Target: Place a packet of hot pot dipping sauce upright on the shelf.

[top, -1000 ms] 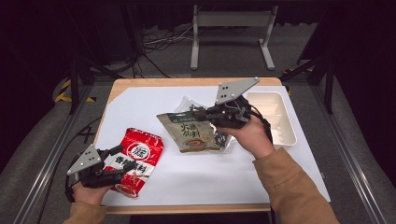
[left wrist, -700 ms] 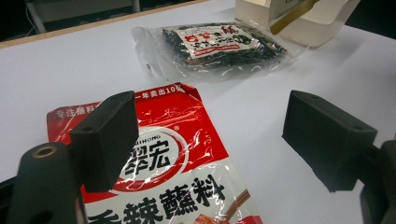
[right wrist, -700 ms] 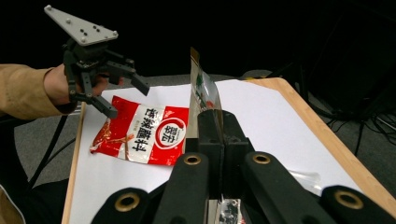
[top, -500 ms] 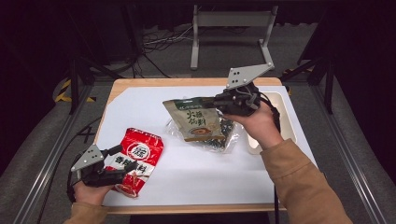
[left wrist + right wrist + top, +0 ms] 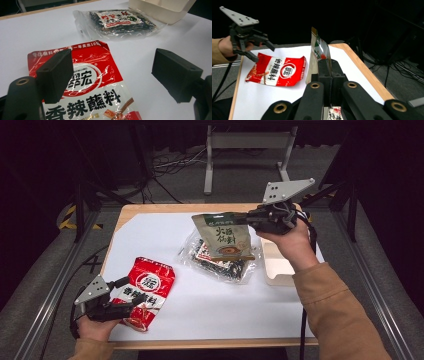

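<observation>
Green pouch: we hold the green pouch (image 5: 227,236) in the air over the far right part of the worktop (image 5: 210,305), above the clear packet (image 5: 220,262) and just beside the cream tray (image 5: 280,270).
Right gripper: our right gripper (image 5: 250,219) has its jaws closed tight on the pouch's edge; the right gripper view shows the flat bag pinched between them.
Step in hand: we judge we are carrying the pouch toward the tray; we keep the pinch firm, lift clear of the tray's wall, and set it down flat.
Look of pouch: flat, green and tan, printed bowl, dark lettering, hanging edge-on.
Left gripper: our left gripper (image 5: 125,306) has just been opening; its jaws stand wide over the red sachet (image 5: 85,90), gripping nothing.
Red sachet: near left corner.
</observation>
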`<state>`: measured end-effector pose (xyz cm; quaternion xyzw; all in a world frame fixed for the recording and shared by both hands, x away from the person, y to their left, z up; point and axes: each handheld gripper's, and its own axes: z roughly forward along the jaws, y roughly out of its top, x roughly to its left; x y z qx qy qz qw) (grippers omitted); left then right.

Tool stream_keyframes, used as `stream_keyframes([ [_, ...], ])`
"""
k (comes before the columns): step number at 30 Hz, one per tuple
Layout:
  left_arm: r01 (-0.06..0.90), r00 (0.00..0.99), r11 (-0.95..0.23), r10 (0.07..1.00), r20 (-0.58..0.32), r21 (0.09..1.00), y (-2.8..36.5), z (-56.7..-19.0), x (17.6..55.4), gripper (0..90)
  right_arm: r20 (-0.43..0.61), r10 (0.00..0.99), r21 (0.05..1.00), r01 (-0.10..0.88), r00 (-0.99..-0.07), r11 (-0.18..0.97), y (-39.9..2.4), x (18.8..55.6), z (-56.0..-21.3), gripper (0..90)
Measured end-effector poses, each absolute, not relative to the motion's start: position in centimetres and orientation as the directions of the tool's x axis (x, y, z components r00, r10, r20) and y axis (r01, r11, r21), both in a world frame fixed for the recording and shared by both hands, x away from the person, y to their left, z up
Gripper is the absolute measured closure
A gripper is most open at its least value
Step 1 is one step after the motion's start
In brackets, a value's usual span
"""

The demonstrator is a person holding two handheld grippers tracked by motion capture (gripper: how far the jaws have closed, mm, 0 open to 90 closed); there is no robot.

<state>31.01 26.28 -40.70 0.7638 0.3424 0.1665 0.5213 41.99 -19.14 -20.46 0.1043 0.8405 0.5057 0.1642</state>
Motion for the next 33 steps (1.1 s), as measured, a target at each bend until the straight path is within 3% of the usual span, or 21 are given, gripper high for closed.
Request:
stream_keyframes([
  [33, 0.367, 0.661, -0.212, 0.745, -0.092, 0.906, 27.6, -41.2, 28.7, 16.6, -0.223, 0.521, 0.884, 0.054, -0.824, 0.464, -28.8, 46.9, -20.0, 89.7],
])
